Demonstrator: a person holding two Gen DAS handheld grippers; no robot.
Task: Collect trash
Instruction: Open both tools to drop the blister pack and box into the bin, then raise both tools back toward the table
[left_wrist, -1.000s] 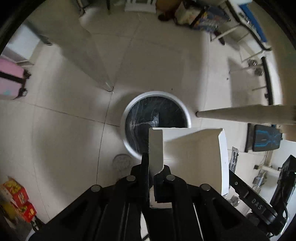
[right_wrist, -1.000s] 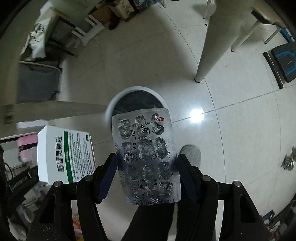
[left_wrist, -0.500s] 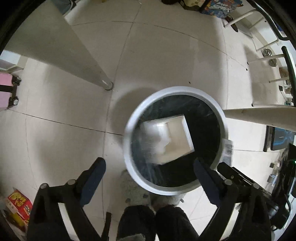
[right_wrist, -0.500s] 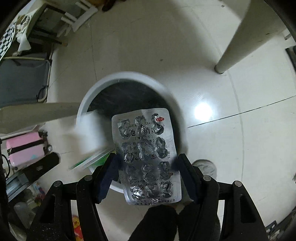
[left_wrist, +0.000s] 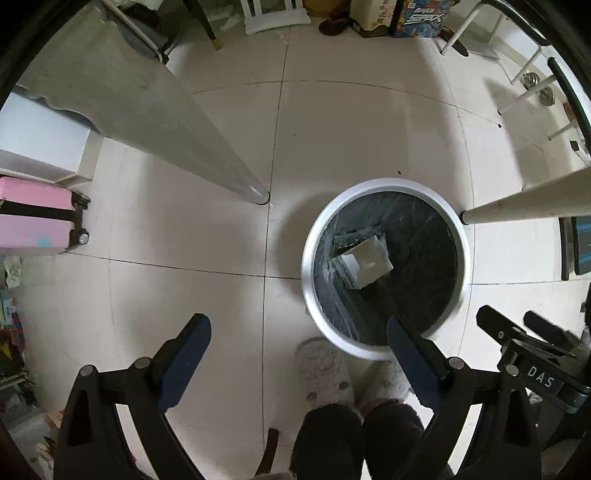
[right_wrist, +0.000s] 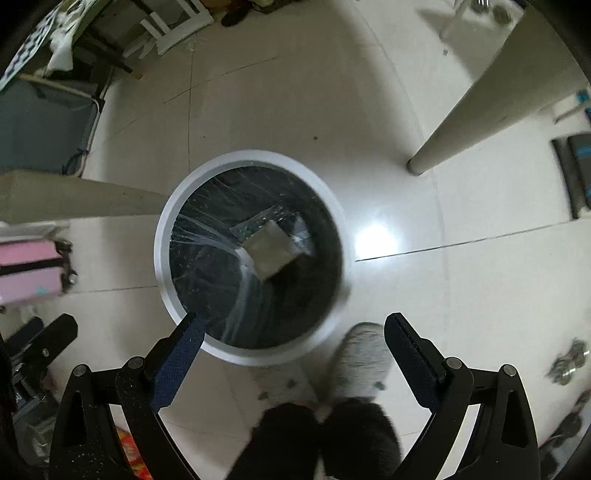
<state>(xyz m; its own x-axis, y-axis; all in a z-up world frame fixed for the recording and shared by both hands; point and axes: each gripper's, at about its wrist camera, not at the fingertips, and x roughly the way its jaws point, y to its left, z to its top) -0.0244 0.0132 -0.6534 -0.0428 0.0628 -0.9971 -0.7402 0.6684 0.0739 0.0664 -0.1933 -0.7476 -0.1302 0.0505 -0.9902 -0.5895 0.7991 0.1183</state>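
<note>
while spread wide, left fingers (left_wrist: 192, 332), right fingers (right_wrist: 186, 334), both empty

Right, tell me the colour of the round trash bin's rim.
White rim, with a black liner inside; clearest in the right wrist view.

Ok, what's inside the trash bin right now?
Inside the trash bin, lined with a black bag, a white box lies tilted near the bottom, with a shiny strip showing at its far edge. Whatever lies beneath the box is hidden.
</note>
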